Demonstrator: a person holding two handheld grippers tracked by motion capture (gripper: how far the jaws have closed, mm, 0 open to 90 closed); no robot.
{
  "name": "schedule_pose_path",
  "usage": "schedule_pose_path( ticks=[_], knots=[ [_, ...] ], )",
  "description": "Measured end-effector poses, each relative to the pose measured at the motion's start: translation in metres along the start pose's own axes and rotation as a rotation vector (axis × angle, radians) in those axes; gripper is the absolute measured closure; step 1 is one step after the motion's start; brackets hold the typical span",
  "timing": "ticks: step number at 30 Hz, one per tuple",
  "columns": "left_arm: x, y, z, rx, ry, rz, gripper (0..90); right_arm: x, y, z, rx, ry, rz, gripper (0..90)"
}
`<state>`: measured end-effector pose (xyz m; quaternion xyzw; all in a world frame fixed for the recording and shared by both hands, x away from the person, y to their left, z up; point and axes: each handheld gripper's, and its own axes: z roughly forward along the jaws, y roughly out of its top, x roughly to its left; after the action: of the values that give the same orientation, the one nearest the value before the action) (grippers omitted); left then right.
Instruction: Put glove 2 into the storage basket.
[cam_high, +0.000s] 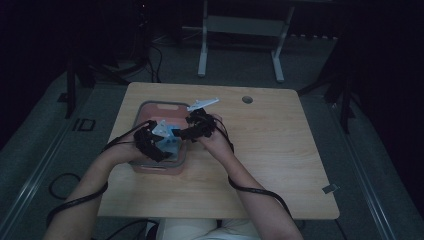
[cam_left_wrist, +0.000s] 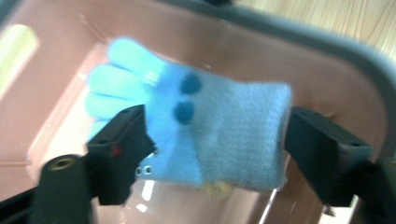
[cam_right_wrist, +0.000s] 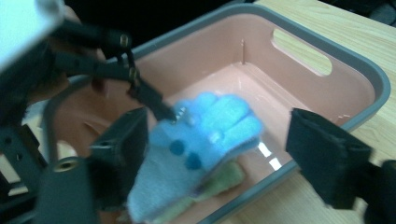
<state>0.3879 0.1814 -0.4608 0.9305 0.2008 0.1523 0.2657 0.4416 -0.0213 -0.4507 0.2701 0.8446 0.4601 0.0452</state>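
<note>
A light blue knitted glove (cam_left_wrist: 224, 135) with brighter blue fingers and two dark dots lies inside a pink bin (cam_left_wrist: 233, 42) with a grey rim. My left gripper (cam_left_wrist: 217, 121) is open, with one jaw at the glove's finger side and the other just off its cuff. My right gripper (cam_right_wrist: 222, 126) is open too: its left jaw is beside the glove (cam_right_wrist: 201, 135), its right jaw well clear. A fingertip of the left gripper reaches the glove's fingers in the right gripper view. A pale green cloth (cam_right_wrist: 224, 179) lies under the glove. From above, both grippers (cam_high: 150, 142) (cam_high: 192, 131) hover over the bin (cam_high: 157, 104).
The bin stands on the left half of a wooden table (cam_high: 270, 150), which has a round cable hole (cam_high: 247, 99) at the back. A small clip (cam_high: 330, 188) sits at the table's right front edge. Another desk's white legs (cam_high: 202, 55) stand beyond it.
</note>
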Motion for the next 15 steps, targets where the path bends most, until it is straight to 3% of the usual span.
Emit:
schedule_pose_path(
  ticks=[3, 5, 6, 9, 13, 15],
  knots=[
    [0.000, 0.002, -0.008, -0.052, 0.040, -0.030, 11.1, 0.000, 0.000, -0.006, -0.012, 0.006, -0.005, 18.5],
    [-0.003, 0.005, -0.012, -0.103, 0.039, -0.051, 4.1, 0.001, -0.001, -0.010, -0.024, 0.010, -0.010, 18.3],
    [-0.003, 0.005, -0.012, -0.103, 0.039, -0.051, 1.7, 0.001, -0.001, -0.010, -0.024, 0.010, -0.010, 18.3],
    [-0.013, 0.013, -0.016, -0.161, 0.038, -0.053, 1.7, 0.001, -0.008, -0.021, -0.057, 0.017, -0.014, 16.4],
    [-0.019, 0.021, -0.019, -0.197, 0.024, -0.056, 1.7, 0.002, -0.016, -0.031, -0.040, 0.010, -0.051, 15.7],
    [-0.023, 0.026, -0.020, -0.222, -0.002, -0.064, 1.8, 0.000, -0.019, -0.037, -0.033, 0.009, -0.066, 15.6]
  ],
)
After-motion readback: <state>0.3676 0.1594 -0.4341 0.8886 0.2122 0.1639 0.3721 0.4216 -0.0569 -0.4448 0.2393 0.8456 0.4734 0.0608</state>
